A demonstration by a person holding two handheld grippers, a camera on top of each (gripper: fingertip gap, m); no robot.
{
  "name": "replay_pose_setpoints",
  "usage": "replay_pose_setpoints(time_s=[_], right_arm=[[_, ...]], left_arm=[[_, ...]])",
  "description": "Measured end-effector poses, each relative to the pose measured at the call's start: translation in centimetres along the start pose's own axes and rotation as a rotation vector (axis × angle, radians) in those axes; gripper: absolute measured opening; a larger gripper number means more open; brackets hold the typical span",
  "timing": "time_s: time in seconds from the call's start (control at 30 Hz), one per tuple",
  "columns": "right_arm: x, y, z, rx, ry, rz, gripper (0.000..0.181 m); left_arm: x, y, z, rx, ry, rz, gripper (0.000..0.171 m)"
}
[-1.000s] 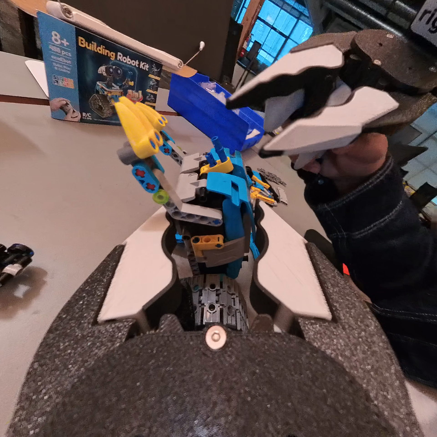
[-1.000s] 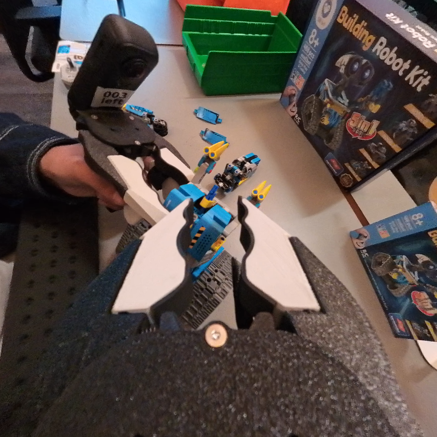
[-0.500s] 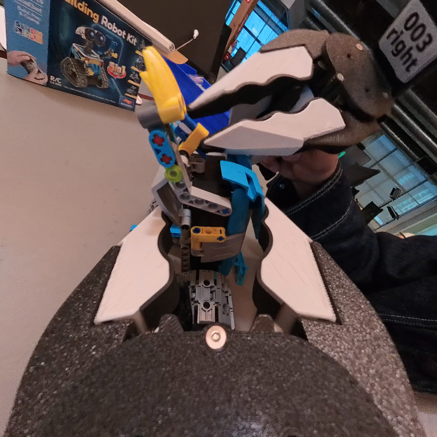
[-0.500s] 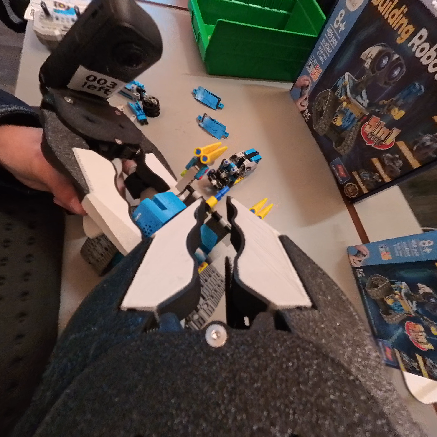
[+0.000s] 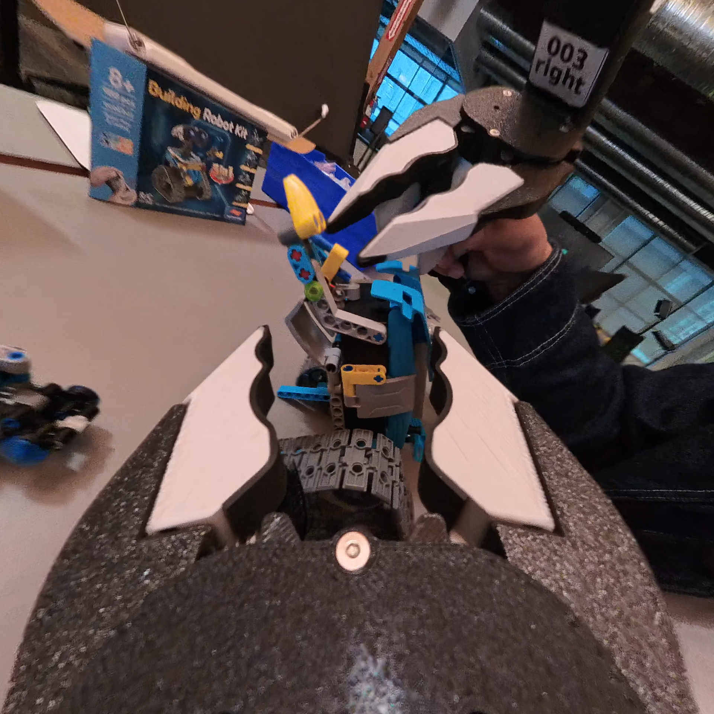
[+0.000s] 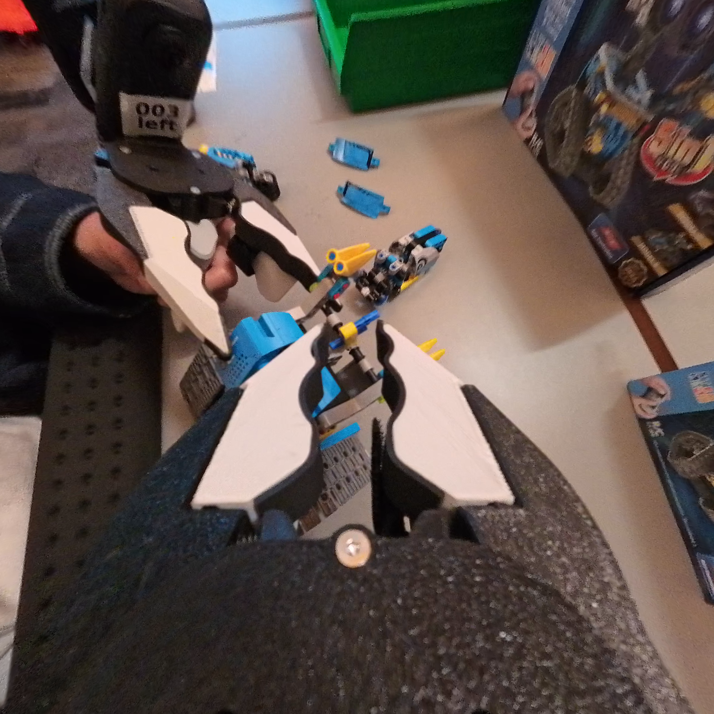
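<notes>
While both tongs sit over the same toy robot (image 5: 398, 347), neither is seen closed on it.

Left gripper (image 5: 349, 332): jaws well apart, straddling the robot's body from behind. The right-side finger lies just beside the blue side panel; bare table (image 5: 135, 289) shows between the other finger and the grey beams, so no clamp. The robot stands upright on its grey tracks at the middle of the left wrist view, tracks toward 6 o'clock, its raised arm with a yellow claw (image 5: 303, 208) toward 12.

Right gripper (image 6: 349, 328): jaws apart, tips on either side of a yellow-and-blue pin (image 6: 351, 330) on top of the robot. Contact cannot be told. In the left wrist view it comes in from 2 o'clock, held by a hand (image 5: 502, 247) in a dark denim sleeve.

Surroundings, left wrist view: kit box (image 5: 174, 154) at 11 o'clock, blue bin (image 5: 309, 170) just beside it, small black-and-blue assembly (image 5: 42, 417) at 9 o'clock, blurred.

Right wrist view: green bin (image 6: 417, 50) at 12 o'clock, two loose blue plates (image 6: 353, 154) below it, a pair of yellow cones (image 6: 432, 347) just beside the right finger at 3 o'clock.
</notes>
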State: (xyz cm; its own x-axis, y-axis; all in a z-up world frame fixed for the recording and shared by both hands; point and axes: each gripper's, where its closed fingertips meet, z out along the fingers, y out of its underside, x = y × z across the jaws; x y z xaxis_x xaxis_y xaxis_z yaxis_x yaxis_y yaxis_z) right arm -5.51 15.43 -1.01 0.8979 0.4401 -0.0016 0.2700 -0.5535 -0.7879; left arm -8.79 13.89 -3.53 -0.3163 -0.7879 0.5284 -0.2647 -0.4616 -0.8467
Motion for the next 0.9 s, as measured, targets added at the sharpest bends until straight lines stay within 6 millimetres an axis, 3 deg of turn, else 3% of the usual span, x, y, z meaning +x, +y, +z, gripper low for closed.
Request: replay_pose_setpoints(time_s=[0.1,0.17,0.23,0.3,0.4,0.47,0.5,0.57,0.7,0.9], right_arm=[[1.9,-1.6,-4.0,0.258,0.049,0.095,0.023],[3.8,-0.8,-5.6,0.384,0.030,0.258,0.034],[3.5,0.6,-4.9,0.447,-0.159,0.431,0.050],[3.2,1.8,-3.3,0.466,-0.335,0.593,0.049],[2.4,2.4,-1.4,0.463,-0.478,0.696,0.040],[0.9,2.5,-0.3,0.396,-0.552,0.684,0.032],[0.8,2.5,0.0,0.388,-0.533,0.665,0.016],[1.1,2.3,-0.3,0.411,-0.512,0.668,0.010],[1.3,1.9,-1.4,0.474,-0.465,0.628,0.008],[-0.4,0.6,-2.7,0.514,-0.368,0.332,0.008]], left_arm=[[0.6,-1.4,-0.6,0.039,0.000,0.076,0.078],[1.0,-2.8,-1.2,0.098,0.039,0.052,0.074],[0.7,-3.9,-1.4,0.120,0.079,-0.002,0.072],[0.2,-4.1,-1.0,0.089,0.102,-0.033,0.070],[0.2,-4.0,-0.3,0.048,0.143,-0.051,0.048],[-0.3,-3.9,-0.1,0.044,0.124,-0.034,0.027],[-0.4,-3.8,-0.1,0.039,0.117,-0.023,0.017],[-0.9,-3.5,-0.2,0.029,0.066,0.020,0.009],[-0.6,-3.7,-0.4,0.028,0.016,0.132,0.009],[0.9,-4.0,-0.4,0.048,0.086,0.178,0.009]])
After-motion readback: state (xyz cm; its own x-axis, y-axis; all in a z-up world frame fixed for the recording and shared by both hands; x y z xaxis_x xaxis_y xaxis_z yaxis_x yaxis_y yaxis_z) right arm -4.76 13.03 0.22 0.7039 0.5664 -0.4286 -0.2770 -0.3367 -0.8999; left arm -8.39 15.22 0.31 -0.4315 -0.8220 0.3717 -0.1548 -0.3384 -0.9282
